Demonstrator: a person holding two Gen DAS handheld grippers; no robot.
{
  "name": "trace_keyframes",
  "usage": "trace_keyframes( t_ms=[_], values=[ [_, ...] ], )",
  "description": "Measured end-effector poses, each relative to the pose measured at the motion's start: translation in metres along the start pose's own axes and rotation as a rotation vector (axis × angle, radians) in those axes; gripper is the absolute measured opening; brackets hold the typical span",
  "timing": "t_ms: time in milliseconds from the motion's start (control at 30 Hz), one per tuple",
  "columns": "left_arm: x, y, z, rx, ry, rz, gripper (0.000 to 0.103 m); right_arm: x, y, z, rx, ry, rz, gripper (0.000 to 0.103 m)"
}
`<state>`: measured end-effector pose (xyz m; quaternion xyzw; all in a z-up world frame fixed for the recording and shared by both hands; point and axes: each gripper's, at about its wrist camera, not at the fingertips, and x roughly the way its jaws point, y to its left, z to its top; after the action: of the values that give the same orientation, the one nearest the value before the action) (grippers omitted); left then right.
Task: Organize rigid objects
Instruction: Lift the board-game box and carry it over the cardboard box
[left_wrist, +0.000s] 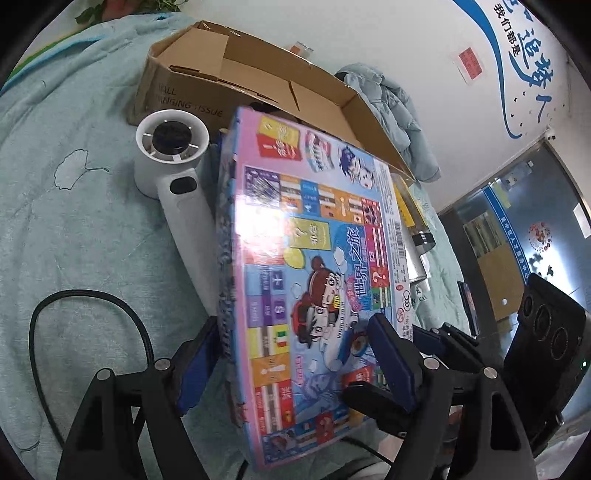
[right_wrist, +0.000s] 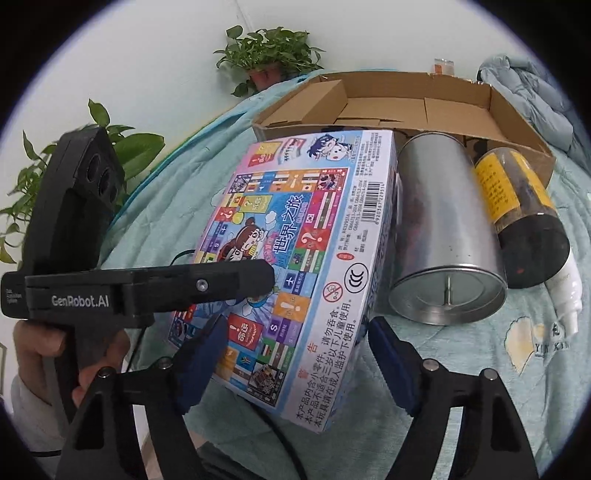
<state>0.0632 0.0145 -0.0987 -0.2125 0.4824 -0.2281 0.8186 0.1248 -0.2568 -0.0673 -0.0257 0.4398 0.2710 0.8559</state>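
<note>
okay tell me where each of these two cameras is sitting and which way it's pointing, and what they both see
Left wrist: on the left gripper, looking forward along its jaws, which are shut on the board game box; beyond lie a white handheld fan and the cardboard box; the right gripper shows at right.
Right wrist: on the right gripper, jaws astride the game box's near corner; metal tin and dark jar lie to the right; the left gripper and the person's left hand show at left.
Shared: game box, cardboard box, green bedspread.

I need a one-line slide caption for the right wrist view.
Both tools grip a tilted board game box beside a metal can, before an open cardboard box.
</note>
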Motion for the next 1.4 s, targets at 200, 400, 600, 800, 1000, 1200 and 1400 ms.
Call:
trace_keyframes(
  t_ms=[200,400,600,800,1000,1200,1400],
  values=[
    [0.006,-0.010,-0.013,0.054,0.032,0.048,0.078,0.007,0.006,-0.008,-0.037,0.031,-0.045,0.078],
    [0.009,-0.016,-0.026,0.068,-0.030,0.094,0.077,0.011,0.003,-0.011,-0.026,0.020,-0.047,0.078],
    [0.010,-0.021,-0.032,0.090,-0.053,0.123,0.077,0.009,0.007,-0.013,-0.008,-0.010,-0.047,0.079],
    [0.004,-0.037,-0.033,0.113,-0.092,0.151,0.075,0.003,0.010,-0.025,0.012,-0.069,-0.048,0.077],
    [-0.018,-0.049,-0.023,0.132,-0.161,0.150,0.075,-0.009,0.015,-0.022,0.002,-0.136,-0.064,0.077],
    [-0.037,-0.066,-0.001,0.178,-0.221,0.150,0.075,-0.011,0.020,-0.018,-0.008,-0.214,-0.082,0.077],
    [-0.044,-0.086,0.034,0.232,-0.275,0.152,0.075,-0.017,0.017,-0.001,-0.025,-0.283,-0.107,0.077]
  ],
)
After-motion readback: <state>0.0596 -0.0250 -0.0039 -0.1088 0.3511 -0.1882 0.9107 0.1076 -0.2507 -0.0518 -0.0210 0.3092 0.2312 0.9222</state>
